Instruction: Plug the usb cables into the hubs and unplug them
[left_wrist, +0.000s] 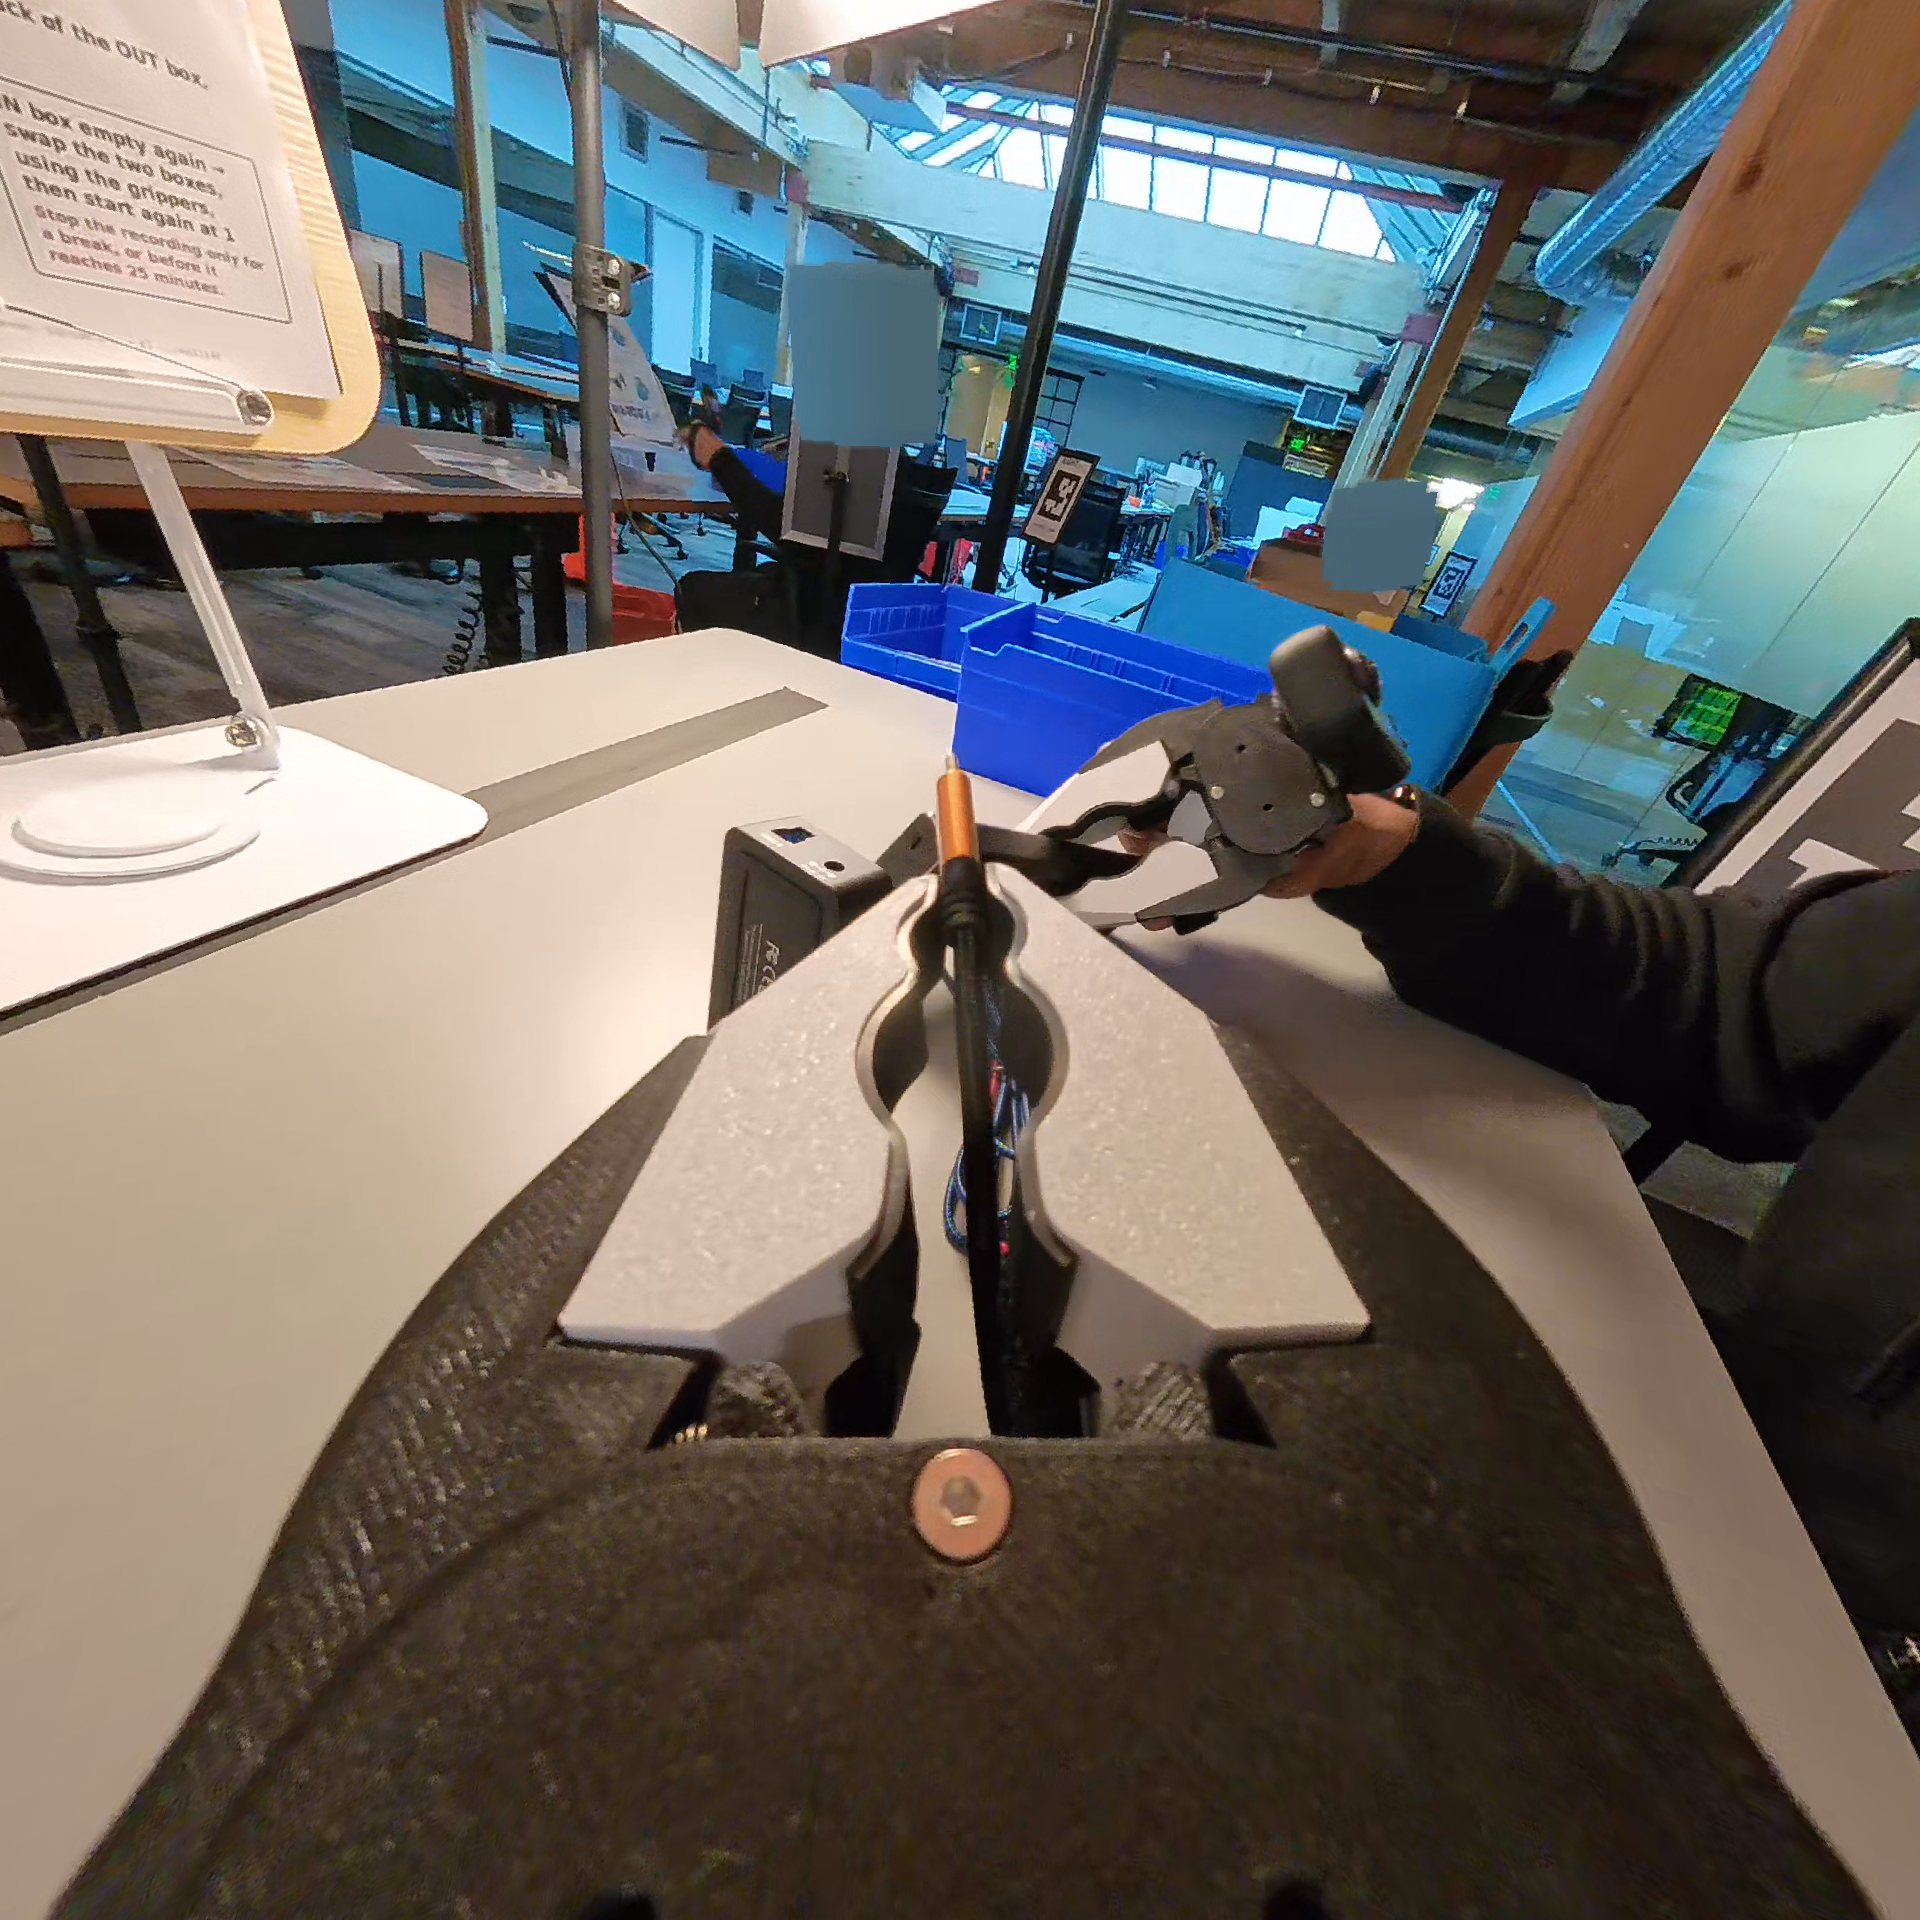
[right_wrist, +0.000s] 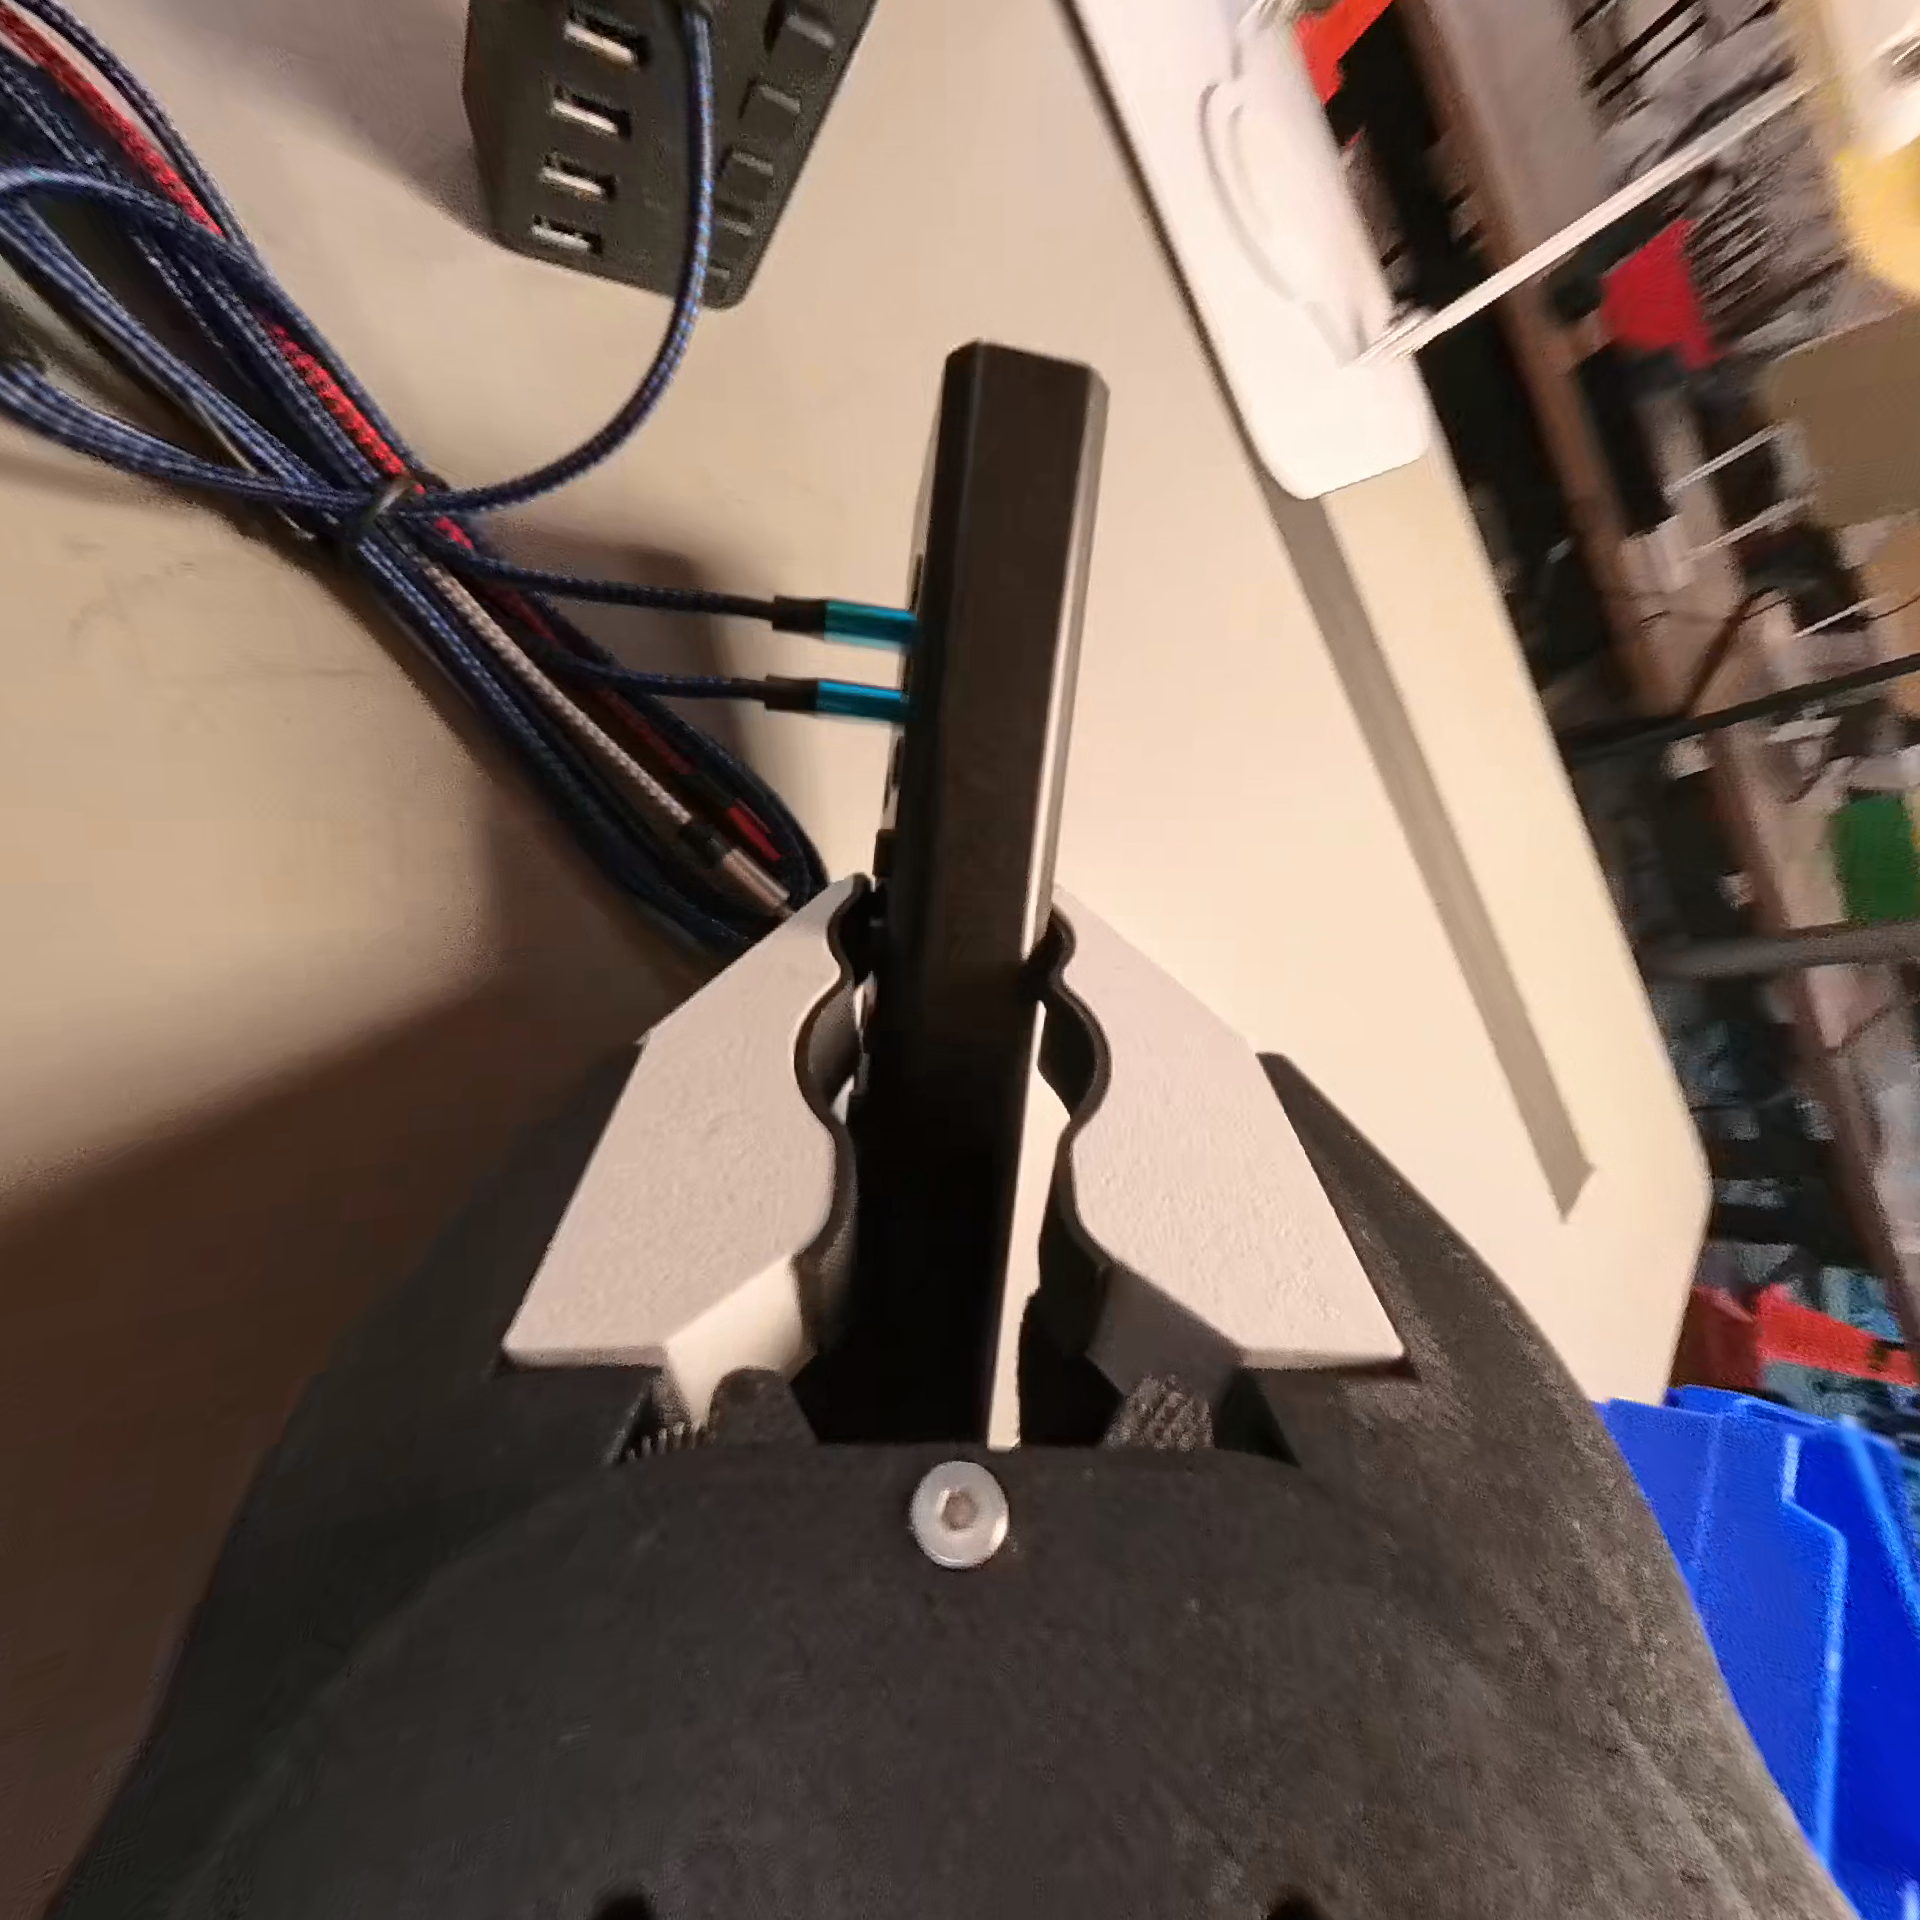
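My left gripper (left_wrist: 958, 896) is shut on a black USB cable with an orange plug (left_wrist: 955, 821); the plug sticks out past the fingertips, tip up. A black hub (left_wrist: 790, 894) stands on the grey table just beyond it. My right gripper (right_wrist: 956, 925) is shut on that narrow black hub (right_wrist: 997, 644), held edge-on. Two teal plugs (right_wrist: 862, 623) (right_wrist: 857, 698) sit in its left side. The right gripper also shows in the left wrist view (left_wrist: 1174, 831), held by a hand. A second black hub (right_wrist: 644, 135) with several ports lies farther off, one blue cable in it.
A bundle of blue and red braided cables (right_wrist: 312, 457) lies left of the held hub. A white stand base (left_wrist: 156, 831) holds a sign at the table's left. Blue bins (left_wrist: 1081, 686) stand at the far table edge. A sleeved arm (left_wrist: 1610, 977) crosses the right side. There is about 25 cm between the tips of the two grippers.
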